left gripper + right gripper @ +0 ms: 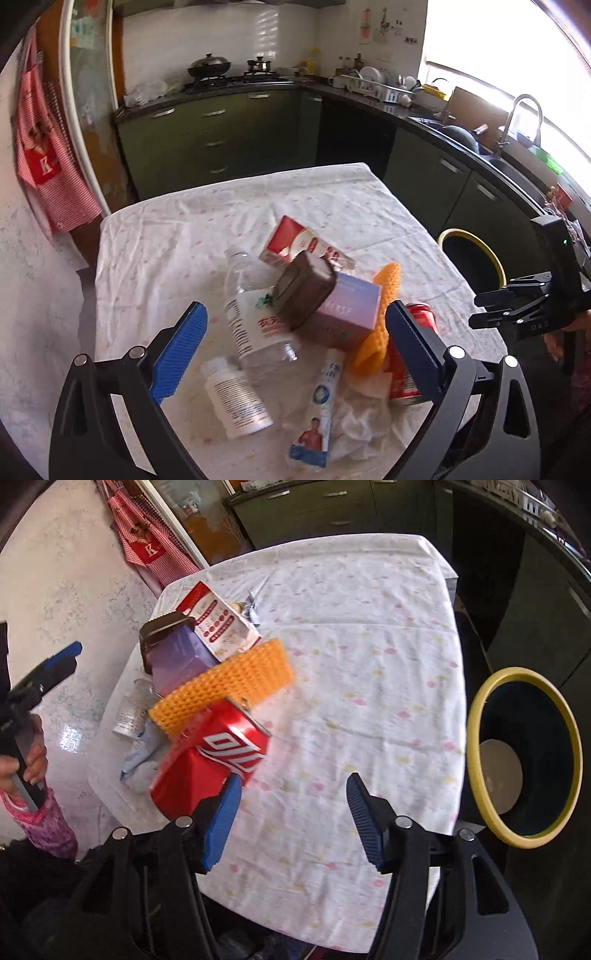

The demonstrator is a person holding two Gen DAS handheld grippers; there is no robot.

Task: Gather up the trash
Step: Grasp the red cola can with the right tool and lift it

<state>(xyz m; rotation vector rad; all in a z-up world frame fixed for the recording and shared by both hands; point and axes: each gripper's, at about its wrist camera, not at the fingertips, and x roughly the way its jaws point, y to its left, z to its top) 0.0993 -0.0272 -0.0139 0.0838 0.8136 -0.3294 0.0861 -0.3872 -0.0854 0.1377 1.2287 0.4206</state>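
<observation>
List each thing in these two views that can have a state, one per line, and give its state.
left gripper: open, empty, above the pile
right gripper: open, empty
can: dented, on its side
water bottle: lying down, looks empty
pill bottle: capped, lying down
tube: lying flat
tissue: crumpled
red box: lying flat
bin: uncovered, beside the table

Red can (210, 760) lies beside the right gripper's (291, 821) spread fingers (223, 827).
</observation>
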